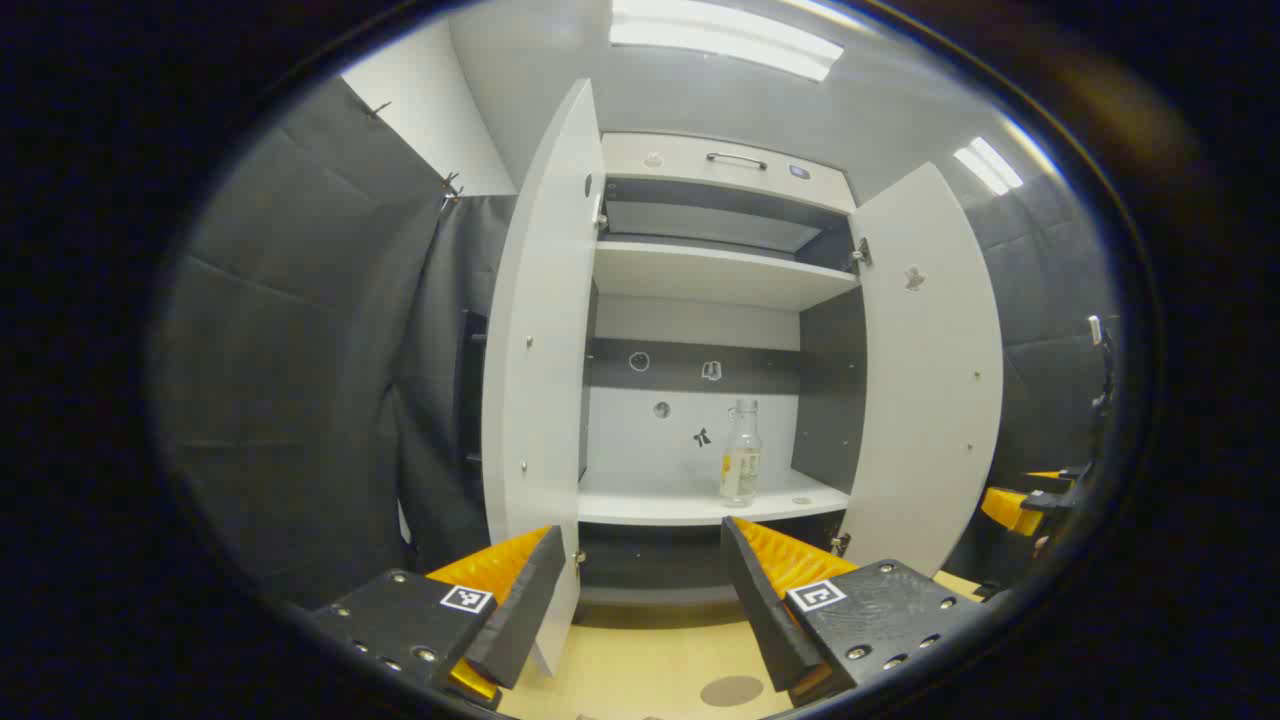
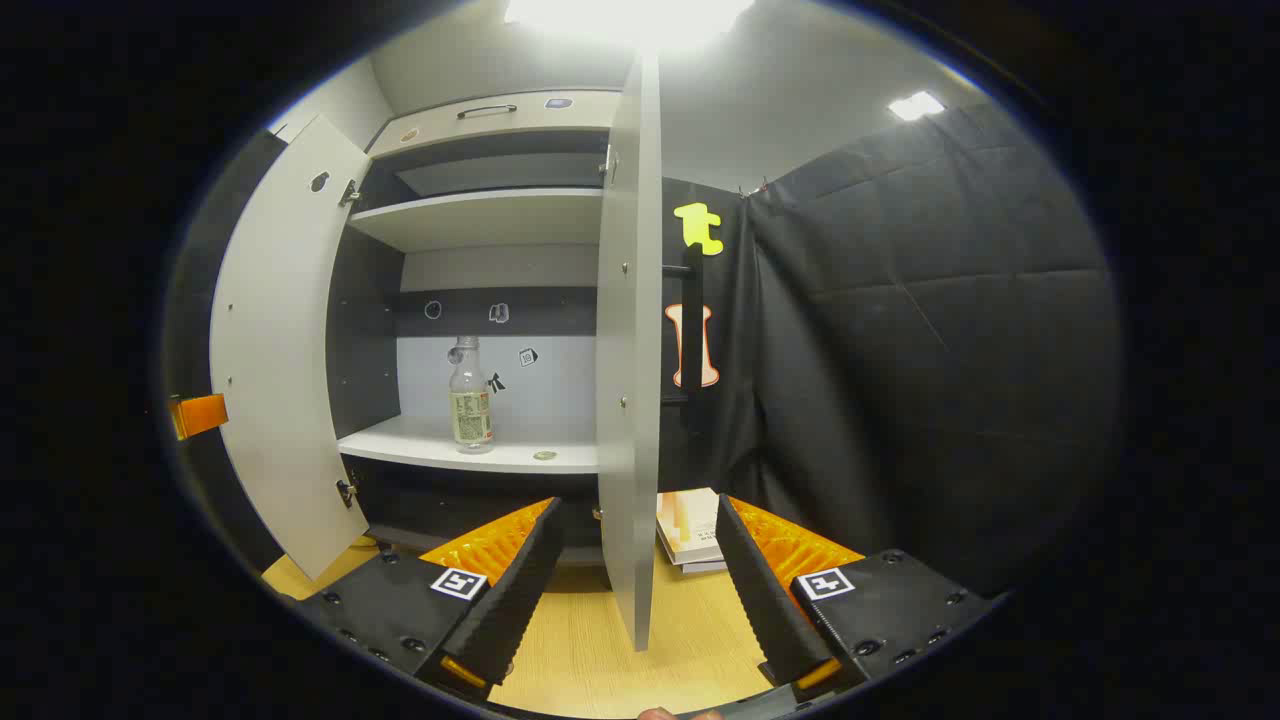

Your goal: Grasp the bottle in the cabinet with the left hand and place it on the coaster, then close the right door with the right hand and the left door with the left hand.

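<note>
Inside the open cabinet (image 1: 700, 270), the bottle (image 1: 741, 452) is standing untouched; left gripper (image 1: 640, 590) and right gripper (image 2: 635, 590) are both gaping wide, so reaching in comes next.

Black padded cloth (image 2: 930, 330) lines the booth under white ceiling light panels (image 1: 725, 40), above a light wooden tabletop (image 2: 590, 650).

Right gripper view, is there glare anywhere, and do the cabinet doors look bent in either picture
Right gripper view: a ceiling light blows out to white at the top edge, above the right door, which looks nearly straight. Left gripper view: the ceiling lights keep their shape without washout; fisheye distortion bows the left door and right door outward, while the bottle stays sharp.
</note>
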`<action>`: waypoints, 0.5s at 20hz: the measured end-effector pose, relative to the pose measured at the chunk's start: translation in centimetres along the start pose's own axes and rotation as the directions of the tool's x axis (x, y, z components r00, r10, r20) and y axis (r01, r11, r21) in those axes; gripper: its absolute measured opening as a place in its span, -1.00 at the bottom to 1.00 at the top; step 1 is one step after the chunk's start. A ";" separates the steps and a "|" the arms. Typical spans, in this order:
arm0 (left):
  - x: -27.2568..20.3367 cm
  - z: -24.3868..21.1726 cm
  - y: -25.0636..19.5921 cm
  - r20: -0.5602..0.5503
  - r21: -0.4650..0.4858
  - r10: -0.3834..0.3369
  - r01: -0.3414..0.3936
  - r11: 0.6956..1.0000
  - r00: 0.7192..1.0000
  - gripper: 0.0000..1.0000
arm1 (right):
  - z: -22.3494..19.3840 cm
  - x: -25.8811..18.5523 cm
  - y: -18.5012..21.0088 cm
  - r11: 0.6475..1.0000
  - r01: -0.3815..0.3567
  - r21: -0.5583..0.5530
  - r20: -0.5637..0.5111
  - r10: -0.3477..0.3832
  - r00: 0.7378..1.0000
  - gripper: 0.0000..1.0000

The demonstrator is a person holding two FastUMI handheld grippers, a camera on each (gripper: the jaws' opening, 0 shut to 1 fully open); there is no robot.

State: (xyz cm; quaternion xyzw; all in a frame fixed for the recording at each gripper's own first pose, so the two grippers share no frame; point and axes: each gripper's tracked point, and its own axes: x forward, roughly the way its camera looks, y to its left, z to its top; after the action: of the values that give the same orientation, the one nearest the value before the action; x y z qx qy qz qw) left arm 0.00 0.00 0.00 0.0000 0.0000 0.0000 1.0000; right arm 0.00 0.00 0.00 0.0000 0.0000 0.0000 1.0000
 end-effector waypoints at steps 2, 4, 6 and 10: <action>-0.4 0.0 -0.3 0.003 0.003 -0.003 0.003 1.000 1.000 0.82 | -0.2 -0.2 0.1 1.000 -0.007 0.000 0.000 0.007 1.000 0.94; -0.7 0.0 -0.5 0.004 0.005 -0.009 0.009 1.000 1.000 0.81 | -0.1 -0.6 0.2 1.000 -0.009 0.003 0.001 0.009 1.000 0.94; -0.6 -0.1 -0.6 0.004 0.008 -0.011 0.011 1.000 1.000 0.82 | 0.2 -0.8 0.2 1.000 -0.009 0.009 0.008 0.009 1.000 0.94; -0.6 -0.2 -0.9 0.001 0.005 -0.019 0.019 1.000 1.000 0.82 | 0.9 -0.9 -0.3 1.000 0.002 0.009 0.020 -0.002 1.000 0.94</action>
State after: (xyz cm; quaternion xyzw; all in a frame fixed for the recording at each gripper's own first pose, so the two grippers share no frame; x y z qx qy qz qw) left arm -0.63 -0.91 -0.16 0.0027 -0.0005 -0.0093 1.0000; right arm -0.89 -0.31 0.88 0.0044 -0.0102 -0.0009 0.9999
